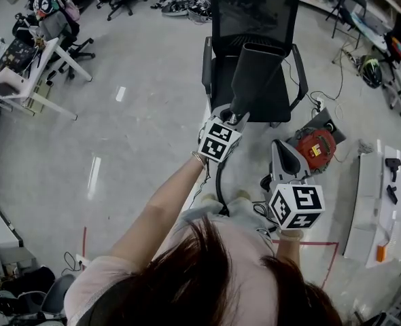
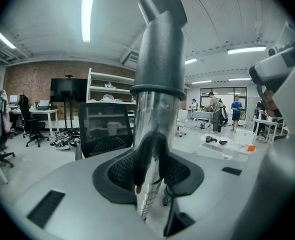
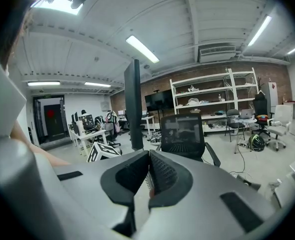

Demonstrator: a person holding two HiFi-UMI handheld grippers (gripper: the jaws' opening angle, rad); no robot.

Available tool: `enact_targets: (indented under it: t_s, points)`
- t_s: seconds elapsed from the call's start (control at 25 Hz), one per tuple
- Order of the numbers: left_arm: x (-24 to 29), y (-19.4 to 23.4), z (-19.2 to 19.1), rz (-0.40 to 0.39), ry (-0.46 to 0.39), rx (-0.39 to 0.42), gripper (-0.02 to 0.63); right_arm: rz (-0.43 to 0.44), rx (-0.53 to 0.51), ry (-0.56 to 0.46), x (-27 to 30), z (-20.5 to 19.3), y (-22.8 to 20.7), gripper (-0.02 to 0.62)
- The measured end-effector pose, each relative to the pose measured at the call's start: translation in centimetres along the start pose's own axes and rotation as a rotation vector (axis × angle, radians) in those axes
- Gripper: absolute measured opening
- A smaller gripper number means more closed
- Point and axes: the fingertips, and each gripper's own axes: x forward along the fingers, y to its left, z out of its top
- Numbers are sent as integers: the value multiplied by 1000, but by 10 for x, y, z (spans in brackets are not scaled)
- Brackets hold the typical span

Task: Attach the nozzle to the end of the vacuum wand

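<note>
In the left gripper view a chrome vacuum wand [image 2: 155,114] stands upright between the pads of my left gripper [image 2: 150,159], which is shut on it. A dark grey nozzle [image 2: 160,49] sits over the wand's top end. In the head view the nozzle [image 1: 255,73] points away from me above the left gripper [image 1: 233,119]. My right gripper [image 1: 285,160] is lower right of it and apart from the wand. Its jaws [image 3: 148,171] are shut with nothing between them. From that side the nozzle [image 3: 133,104] shows as a dark upright bar.
A black office chair [image 1: 255,19] stands just beyond the nozzle. The red vacuum body [image 1: 316,148] lies on the floor by my right gripper, and a black hose [image 1: 219,182] runs below the left one. A white bench [image 1: 384,209] is at right, desks [image 1: 30,66] at left.
</note>
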Motion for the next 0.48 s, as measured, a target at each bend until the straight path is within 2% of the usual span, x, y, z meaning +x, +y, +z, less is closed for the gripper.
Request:
enact_targets:
  t_s: [0.48]
  points:
    - [0,0,3,-3,-10,-4,138,-23,-12,-8,6,5,-3,26]
